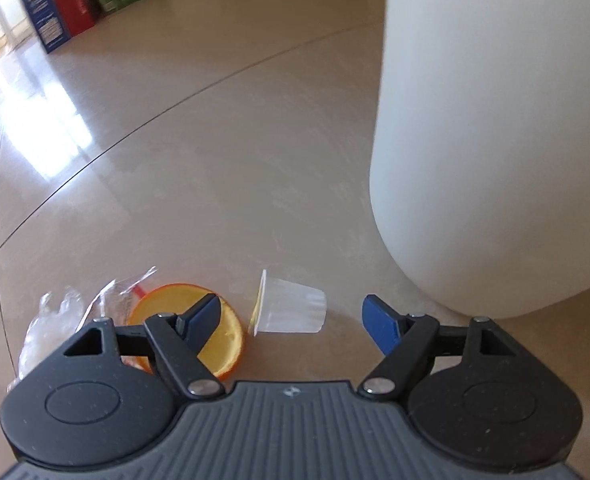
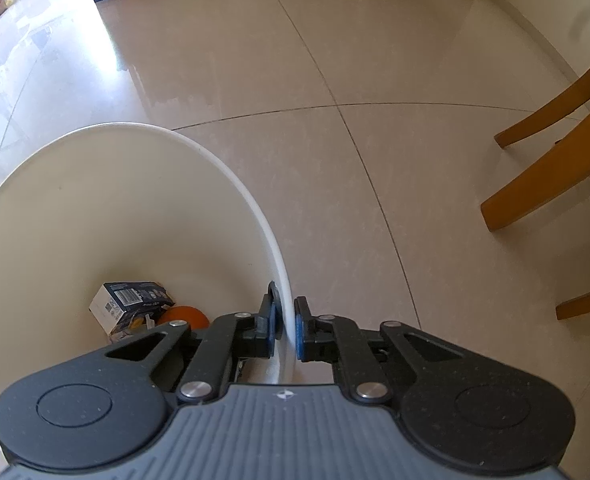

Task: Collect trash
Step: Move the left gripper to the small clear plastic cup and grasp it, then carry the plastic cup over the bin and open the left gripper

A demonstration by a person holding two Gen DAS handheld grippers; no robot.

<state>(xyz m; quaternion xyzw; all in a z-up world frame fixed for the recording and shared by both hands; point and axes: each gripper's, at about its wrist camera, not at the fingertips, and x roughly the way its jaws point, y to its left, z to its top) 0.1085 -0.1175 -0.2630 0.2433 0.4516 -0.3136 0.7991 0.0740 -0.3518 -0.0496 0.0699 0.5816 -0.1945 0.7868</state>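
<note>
A small clear plastic cup (image 1: 289,310) lies on its side on the tiled floor, between the spread fingers of my left gripper (image 1: 295,318), which is open just above it without touching. An orange lid (image 1: 219,344) sits under the left finger, with crumpled clear wrappers (image 1: 55,320) further left. The white trash bin (image 1: 495,140) stands close on the right. In the right wrist view my right gripper (image 2: 288,326) is shut on the white bin's rim (image 2: 255,208). Inside the bin lie a small printed box (image 2: 129,304) and an orange object (image 2: 185,316).
Coloured cartons (image 1: 63,8) stand along the far wall. Wooden chair legs (image 2: 555,168) rise to the right of the bin. Glossy beige floor tiles (image 2: 335,60) stretch ahead.
</note>
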